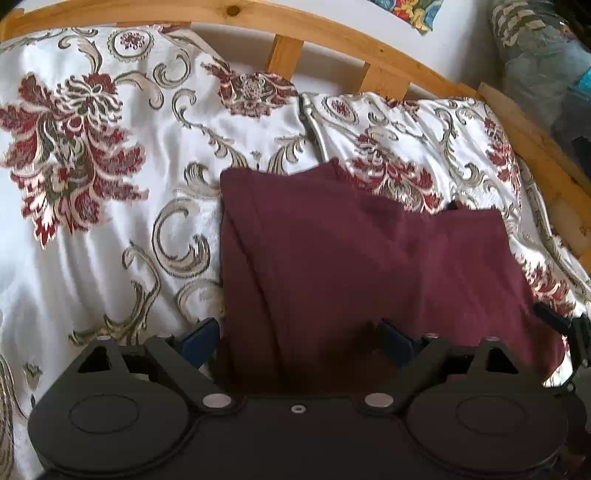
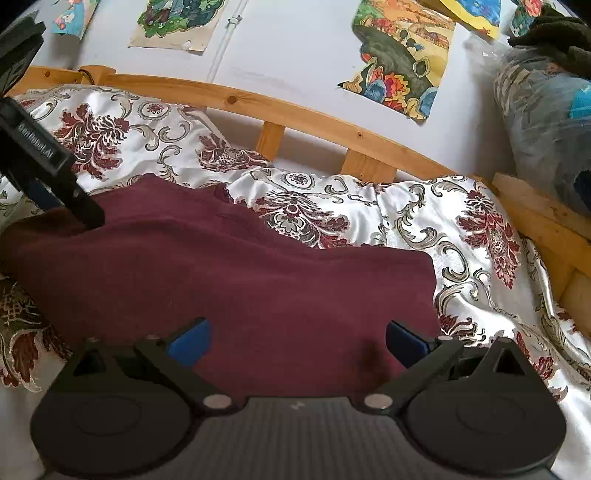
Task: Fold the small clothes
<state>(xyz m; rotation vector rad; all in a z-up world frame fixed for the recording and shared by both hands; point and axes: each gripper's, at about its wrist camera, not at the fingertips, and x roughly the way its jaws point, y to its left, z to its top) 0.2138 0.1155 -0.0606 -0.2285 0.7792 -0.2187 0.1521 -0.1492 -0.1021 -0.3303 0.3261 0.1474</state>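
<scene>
Mid-fold over maroon garment point(image 1: 369, 266) on floral bedspread point(image 1: 110, 221); left gripper point(image 1: 299, 339) and right gripper point(image 2: 297, 339) wide open, empty; next, likely pinching an edge.

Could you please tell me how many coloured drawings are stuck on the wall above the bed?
5 at least: far left, left of centre, the big one right of centre, a yellow one and another at the top right. The edges cut some off; more may be hidden.

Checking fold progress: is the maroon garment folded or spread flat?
Folded, it seems: the maroon garment lies compact on the bedspread, with a layered edge running across its top.
</scene>
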